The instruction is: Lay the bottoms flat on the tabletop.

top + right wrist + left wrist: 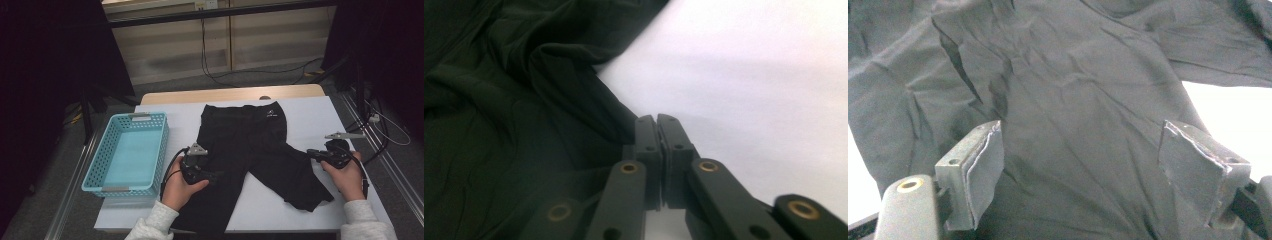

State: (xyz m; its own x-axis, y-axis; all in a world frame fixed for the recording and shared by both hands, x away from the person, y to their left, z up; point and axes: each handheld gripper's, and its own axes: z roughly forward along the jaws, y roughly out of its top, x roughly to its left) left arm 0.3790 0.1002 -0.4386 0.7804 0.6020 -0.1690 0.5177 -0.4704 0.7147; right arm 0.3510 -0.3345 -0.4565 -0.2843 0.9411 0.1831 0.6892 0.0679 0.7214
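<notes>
A pair of black pants (245,140) lies flat on the white table (312,112), waistband at the far side and legs spread toward me. My left gripper (217,176) rests over the left leg. In the left gripper view its jaws stand wide open (1083,170) just above the dark cloth (1073,90), with nothing pinched between them. My right gripper (310,152) sits at the outer edge of the right leg. Seen in the right gripper view, its jaws are shut (656,120) with the cloth's edge (574,100) drawn up to their tips.
A light blue plastic basket (91,172), with nothing in it, stands at the table's left side. Bare white tabletop lies right of the pants. Cables run over the floor behind the table, and dark stands flank it.
</notes>
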